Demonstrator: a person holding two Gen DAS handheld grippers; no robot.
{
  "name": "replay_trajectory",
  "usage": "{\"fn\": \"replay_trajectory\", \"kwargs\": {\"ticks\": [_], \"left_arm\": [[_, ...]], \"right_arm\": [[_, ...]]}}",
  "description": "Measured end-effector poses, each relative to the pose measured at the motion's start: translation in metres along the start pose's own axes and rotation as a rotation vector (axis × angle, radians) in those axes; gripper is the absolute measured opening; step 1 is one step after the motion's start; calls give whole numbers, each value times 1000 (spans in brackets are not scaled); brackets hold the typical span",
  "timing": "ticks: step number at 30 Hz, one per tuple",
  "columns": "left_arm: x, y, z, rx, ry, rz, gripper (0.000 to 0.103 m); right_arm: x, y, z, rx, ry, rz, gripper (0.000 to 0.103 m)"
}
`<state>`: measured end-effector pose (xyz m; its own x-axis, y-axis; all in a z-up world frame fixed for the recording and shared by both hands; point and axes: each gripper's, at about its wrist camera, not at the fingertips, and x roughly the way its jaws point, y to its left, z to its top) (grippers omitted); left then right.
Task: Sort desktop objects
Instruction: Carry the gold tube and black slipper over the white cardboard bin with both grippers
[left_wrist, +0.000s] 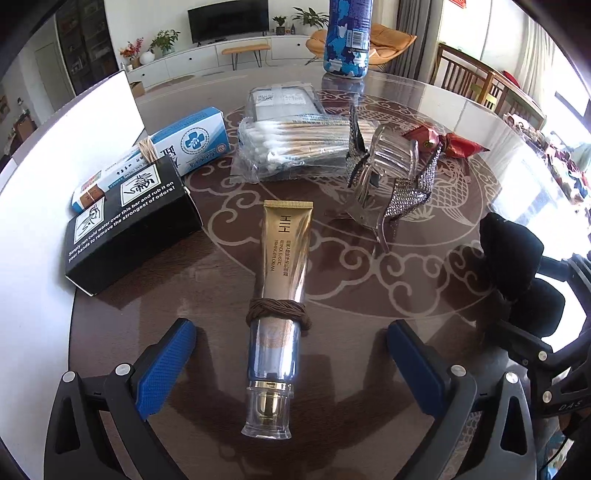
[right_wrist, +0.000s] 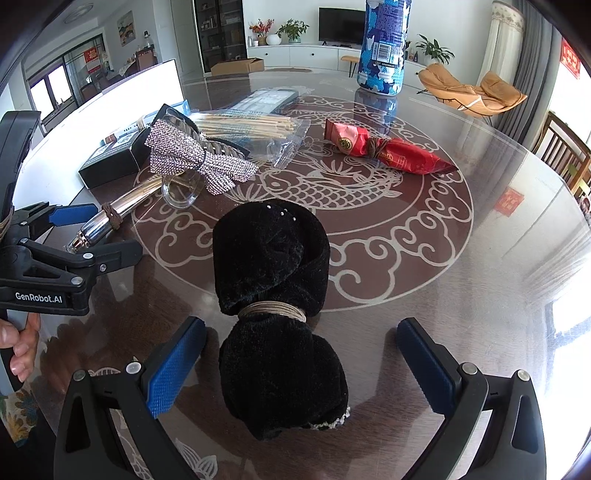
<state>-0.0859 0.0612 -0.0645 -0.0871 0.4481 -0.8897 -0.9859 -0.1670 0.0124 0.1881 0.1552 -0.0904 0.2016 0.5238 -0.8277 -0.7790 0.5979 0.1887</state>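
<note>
Left gripper (left_wrist: 291, 354), jaws apart, straddles the cream tube (left_wrist: 279, 295) lying toward 12 o'clock; right gripper (right_wrist: 301, 358), likewise apart, straddles the black velvet bundle (right_wrist: 275, 314).

"GenRobot.AI" on left claw (right_wrist: 88, 236); "RETINOL ELASTIC" on tube (left_wrist: 279, 280).

Black tongs (left_wrist: 291, 369), blue ribbed pads (right_wrist: 173, 369), silver screws, GenRobot.AI lettering
</note>
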Motion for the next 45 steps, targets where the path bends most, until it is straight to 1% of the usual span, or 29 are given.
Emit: {"fn": "replay_trajectory", "kwargs": {"ticks": [1,3,6,8,9,10,11,12,13,14,15,16,17,19,23,27,30,34,37,39,41,43,45], "left_arm": [[-1,2,1,28,27,-23,103],[-4,9,2,42,68,-63,103],[-6,14,7,48,117,-101,103],[-6,10,11,73,132,-78,103],[-6,7,13,93,132,-58,103],[-6,4,15,111,129,-35,100],[-5,0,16,128,127,-20,93],[-7,-2,17,132,119,-38,80],[-9,-3,19,128,113,-47,67],[-12,-5,20,133,105,-47,59],[-15,-7,21,139,101,-43,37],[-18,-8,21,140,104,-56,30],[-21,-9,20,143,101,-52,30],[-33,-10,16,155,67,-36,30],[-57,-3,3,96,18,-87,30],[-73,4,-10,71,-19,-98,30],[-80,9,-18,59,-42,-118,30],[-103,22,-29,23,-81,-142,30],[-130,44,-32,-40,-128,-170,30],[-151,66,-32,-74,-165,-163,30],[-171,94,-34,-112,-195,-138,30],[-187,130,-37,-160,-210,-106,30],[-198,170,-41,-209,-218,-42,30]], "right_arm": [[0,-3,4,8,28,40,103],[0,-11,14,38,85,117,103],[7,-17,27,57,197,159,103],[9,-16,34,45,241,161,103],[9,-15,37,39,249,163,103],[8,-13,40,33,253,166,103],[7,-10,43,27,257,167,103],[7,-7,45,19,260,167,102],[6,-4,45,7,266,154,99],[6,0,46,-10,274,130,80],[7,2,45,-28,291,114,43],[8,5,43,-40,308,101,34],[6,7,41,-49,308,89,35],[0,10,38,-59,307,89,35],[-23,6,39,-26,265,123,35],[-27,7,35,-15,283,130,35],[-35,11,39,-13,264,135,35],[-45,22,47,-6,254,174,35],[-48,43,57,-31,258,196,35],[-51,65,68,-57,248,218,35],[-59,95,85,-85,221,254,35],[-68,129,105,-112,184,308,35],[-79,167,127,-141,137,370,35]]}}
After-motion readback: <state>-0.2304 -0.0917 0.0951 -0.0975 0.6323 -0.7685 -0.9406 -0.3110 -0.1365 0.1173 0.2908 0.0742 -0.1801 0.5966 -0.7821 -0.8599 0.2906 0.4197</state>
